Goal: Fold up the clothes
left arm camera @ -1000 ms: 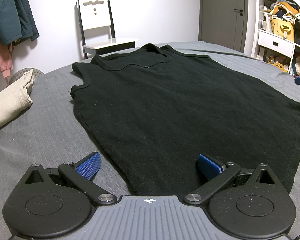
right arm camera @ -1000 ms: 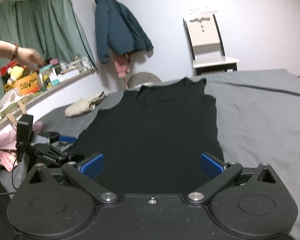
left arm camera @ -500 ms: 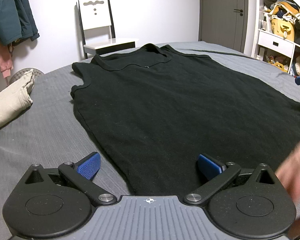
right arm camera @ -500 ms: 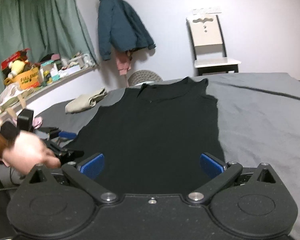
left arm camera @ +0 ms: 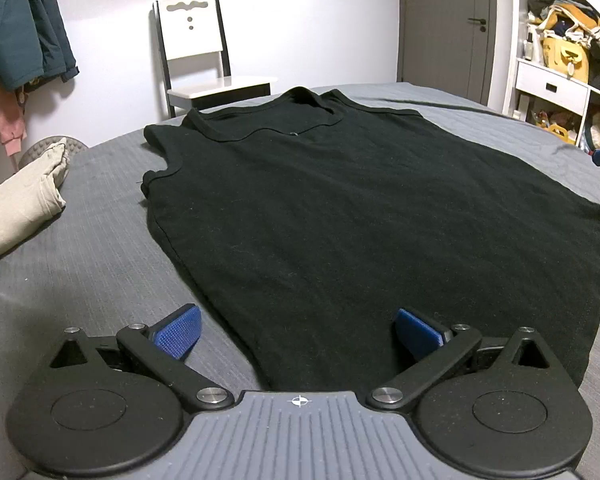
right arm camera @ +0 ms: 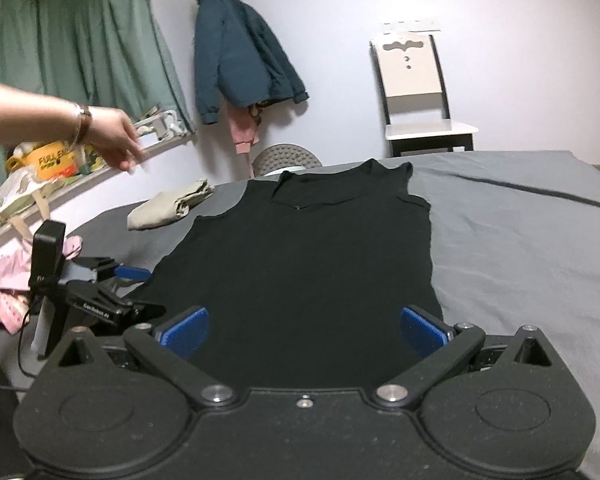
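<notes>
A black sleeveless top (left arm camera: 340,216) lies spread flat on the grey bed (left arm camera: 80,280), neckline at the far end. My left gripper (left arm camera: 298,332) is open at the hem's left corner, one blue pad over the bedspread and one over the cloth, holding nothing. In the right wrist view the same top (right arm camera: 312,260) stretches away from my open right gripper (right arm camera: 304,330), which straddles the hem's right part. The left gripper (right arm camera: 138,290) rests low at the bed's left edge, and a person's bare hand (right arm camera: 112,140) hangs in the air above it, apart from it.
A folded beige garment (left arm camera: 20,208) lies on the bed left of the top. A white chair (left arm camera: 204,60) stands beyond the far edge, near a teal jacket (right arm camera: 236,52) on the wall. Cluttered shelves (left arm camera: 560,64) stand at the right. A grey door (left arm camera: 448,28) is behind.
The person's hand, down at the left gripper half a second ago, has lifted up and away to the left. It has also left the left wrist view. The top lies as before.
</notes>
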A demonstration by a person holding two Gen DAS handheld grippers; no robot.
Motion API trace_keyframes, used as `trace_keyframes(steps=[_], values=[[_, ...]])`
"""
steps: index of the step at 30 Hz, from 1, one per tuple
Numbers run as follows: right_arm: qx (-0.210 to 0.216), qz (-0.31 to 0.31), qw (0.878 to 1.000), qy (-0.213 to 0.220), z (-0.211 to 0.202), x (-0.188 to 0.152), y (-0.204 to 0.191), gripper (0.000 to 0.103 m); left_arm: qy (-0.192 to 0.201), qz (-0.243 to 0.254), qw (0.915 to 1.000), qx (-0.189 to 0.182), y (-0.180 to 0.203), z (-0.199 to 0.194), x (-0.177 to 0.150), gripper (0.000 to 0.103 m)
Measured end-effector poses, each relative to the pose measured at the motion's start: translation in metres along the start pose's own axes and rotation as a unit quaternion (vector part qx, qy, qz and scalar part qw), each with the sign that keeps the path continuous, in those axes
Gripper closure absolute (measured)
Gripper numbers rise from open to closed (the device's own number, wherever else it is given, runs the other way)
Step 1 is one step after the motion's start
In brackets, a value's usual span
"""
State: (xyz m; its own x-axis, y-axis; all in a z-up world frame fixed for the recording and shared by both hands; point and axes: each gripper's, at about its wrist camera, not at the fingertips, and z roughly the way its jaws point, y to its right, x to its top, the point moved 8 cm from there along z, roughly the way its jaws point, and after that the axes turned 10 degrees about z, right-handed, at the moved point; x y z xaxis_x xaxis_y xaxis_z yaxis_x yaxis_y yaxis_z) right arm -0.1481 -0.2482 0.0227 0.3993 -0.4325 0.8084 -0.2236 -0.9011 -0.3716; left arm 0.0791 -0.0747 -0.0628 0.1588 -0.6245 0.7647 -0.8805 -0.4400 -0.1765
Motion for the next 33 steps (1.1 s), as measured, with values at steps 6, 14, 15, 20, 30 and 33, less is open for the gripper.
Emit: trace_keyframes(steps=[6, 14, 15, 20, 30, 33], values=[[-0.002, 0.022, 1.0, 0.003, -0.001, 0.001, 0.01, 0.0, 0.0, 0.0, 1.0, 0.0, 0.0, 0.0, 0.0, 0.0], [-0.003, 0.0, 1.0, -0.007, 0.0, -0.002, 0.001, 0.0, 0.0, -0.001, 1.0, 0.0, -0.001, 0.0, 0.0, 0.0], [-0.004, -0.001, 1.0, -0.008, 0.001, -0.002, 0.001, 0.0, 0.0, 0.0, 1.0, 0.0, -0.001, 0.0, 0.0, 0.0], [-0.006, -0.012, 1.0, -0.018, 0.005, -0.005, -0.003, 0.0, 0.0, 0.0, 1.0, 0.0, 0.0, 0.0, 0.0, 0.0], [-0.016, -0.014, 0.999, -0.026, 0.007, -0.005, -0.001, 0.0, 0.001, 0.001, 1.0, 0.001, 0.001, 0.0, 0.0, 0.0], [-0.021, -0.008, 0.999, -0.032, 0.012, -0.006, 0.0, 0.0, 0.001, 0.0, 1.0, 0.001, 0.001, 0.0, 0.0, 0.0]])
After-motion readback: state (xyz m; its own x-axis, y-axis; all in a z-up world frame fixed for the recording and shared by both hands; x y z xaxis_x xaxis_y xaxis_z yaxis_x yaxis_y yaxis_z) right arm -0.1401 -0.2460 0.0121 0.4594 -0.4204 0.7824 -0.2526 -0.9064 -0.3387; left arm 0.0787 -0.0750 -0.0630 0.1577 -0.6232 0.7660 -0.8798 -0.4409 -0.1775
